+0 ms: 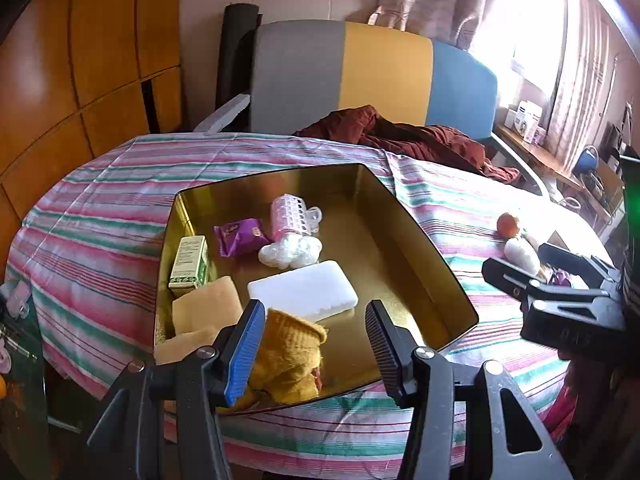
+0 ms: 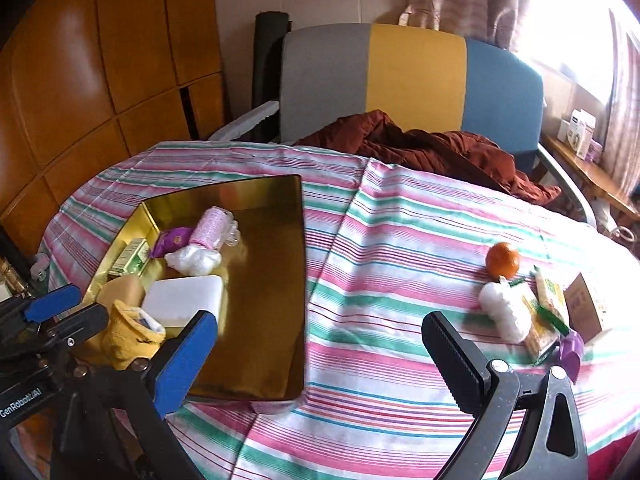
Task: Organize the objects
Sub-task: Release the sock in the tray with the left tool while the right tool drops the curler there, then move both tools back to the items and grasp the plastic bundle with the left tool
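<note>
The loose things yet to be sorted lie in a cluster on the striped pink, green and white cloth over the bench (image 2: 380, 280), well to the right of the shallow gold metal tray (image 2: 260, 340). Taking that tray as the landmark: the round orange fruit (image 2: 503, 259) sits farthest from it toward the window. Just nearer than the fruit is the white wad of cotton wool (image 2: 505, 312). Touching the wad on its far-from-tray side are the yellow and green snack packets (image 2: 546, 312), with a small purple scoop-like thing (image 2: 572, 350) and a brown cardboard box (image 2: 585, 308) beyond them.

The cotton wad looks the likeliest next pick. It lies ahead of the right claw (image 2: 316, 348) and off to its right, just past the black finger. Its long axis runs roughly from the fruit down toward the camera, so the jaws would straddle it across its short width. The right hand is plainly the nearer one.

The right claw is spread wide with nothing between its fingers, tilted downward over bare cloth between tray and cluster.

The left claw (image 1: 316, 340) hangs over the tray's near corner, half spread. A crumpled mustard-yellow knitted sock (image 1: 290, 356) lies beside its blue pad (image 1: 244, 344); the black pad stands clear, so it is not pinched.
</note>
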A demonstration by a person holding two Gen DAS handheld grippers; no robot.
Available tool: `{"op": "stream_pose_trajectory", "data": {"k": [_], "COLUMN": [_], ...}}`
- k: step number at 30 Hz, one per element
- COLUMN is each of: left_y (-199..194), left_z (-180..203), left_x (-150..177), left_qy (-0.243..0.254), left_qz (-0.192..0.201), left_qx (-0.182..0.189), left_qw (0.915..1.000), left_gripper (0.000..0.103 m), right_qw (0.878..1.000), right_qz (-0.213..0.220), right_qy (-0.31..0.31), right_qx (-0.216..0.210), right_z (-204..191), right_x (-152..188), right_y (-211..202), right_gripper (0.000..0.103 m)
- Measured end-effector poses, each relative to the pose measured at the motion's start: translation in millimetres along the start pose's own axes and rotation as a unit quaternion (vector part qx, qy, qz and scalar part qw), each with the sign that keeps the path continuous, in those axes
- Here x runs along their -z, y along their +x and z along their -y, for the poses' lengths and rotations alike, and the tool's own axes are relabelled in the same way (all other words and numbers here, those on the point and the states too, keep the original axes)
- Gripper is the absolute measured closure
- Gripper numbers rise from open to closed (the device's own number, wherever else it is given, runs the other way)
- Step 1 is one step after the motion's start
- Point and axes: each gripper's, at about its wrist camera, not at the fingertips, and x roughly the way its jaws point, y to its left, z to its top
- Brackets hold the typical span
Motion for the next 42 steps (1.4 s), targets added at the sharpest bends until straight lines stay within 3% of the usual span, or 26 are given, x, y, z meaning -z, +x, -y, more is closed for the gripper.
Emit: {"op": "stream_pose_trajectory", "data": {"k": [10,17,28,34,42], "left_y": [2.8,6.9,21.5,44.7,82.7], "left_z": [19.1,38.1,103.9,150.8,208.5], "left_x": [-2.4,-6.9,-19.1,-27.9,-39.3], "left_qy": [0.026,0.049,0.113,0.127,0.116], "left_qz": [-0.005,-0.009,-0.021,-0.055,-0.104], "left_qx": [0.012,0.036,0.084,0.135,0.194], "left_qw": [0.9996,0.9981,0.9898,0.9811,0.9685], "left_gripper": [0.050,0.050,0.050,0.050,0.050], "right_qw": [0.998,0.992,0.955,0.930,0.929], "right_qz": [0.012,0.023,0.057,0.052,0.042], "right_qy": [0.048,0.079,0.214,0.325,0.341], "right_qx": [0.034,0.098,0.198,0.164,0.137], "right_z": [56.9,125.8,266.0,312.2,316.3], "right_x": [-7.8,-17.3,2.0,27.8,33.5], "right_y": [-9.1,-20.8,-45.0,-40.5,-37.5], "right_gripper": [0.000,0.000,0.000,0.000,0.000]}}
